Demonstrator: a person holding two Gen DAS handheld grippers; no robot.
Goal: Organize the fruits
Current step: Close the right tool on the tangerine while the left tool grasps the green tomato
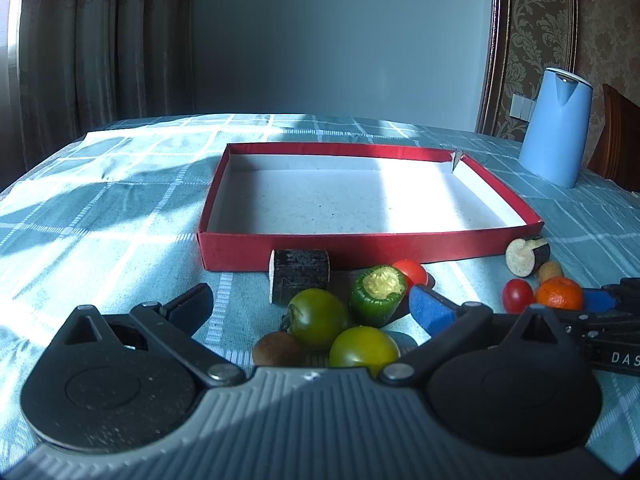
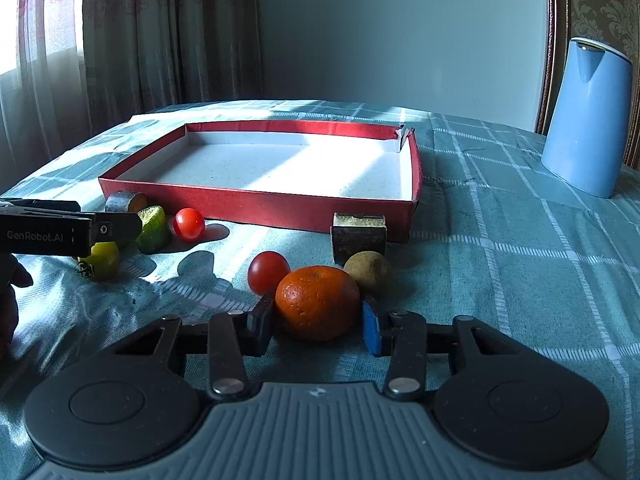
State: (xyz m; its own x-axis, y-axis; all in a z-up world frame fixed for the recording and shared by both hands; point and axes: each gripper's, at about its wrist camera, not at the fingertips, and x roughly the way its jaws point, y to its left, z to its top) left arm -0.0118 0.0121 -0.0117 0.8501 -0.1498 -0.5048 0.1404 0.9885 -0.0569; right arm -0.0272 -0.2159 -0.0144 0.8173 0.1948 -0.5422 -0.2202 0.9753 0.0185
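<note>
1. Nearest the camera, the right gripper (image 2: 318,322) had its jaws around the orange mandarin (image 2: 318,302) on the checked tablecloth (image 2: 500,280). The left pad looked to touch the peel; whether the blue right pad (image 2: 371,330) pressed it I could not tell.
2. A good grip would have needed both pads square on the widest part, closing gently so the soft peel did not squash or squirt out.
3. A red cherry tomato (image 2: 267,272) and a brownish fruit (image 2: 368,272) lay touching the mandarin just behind it; a straight lift would have avoided rolling them.
4. The left gripper (image 1: 310,306) stood open over the green tomatoes (image 1: 318,318), gripping nothing.
5. Farther off, the empty red tray (image 2: 256,204) waited as the likely destination.
</note>
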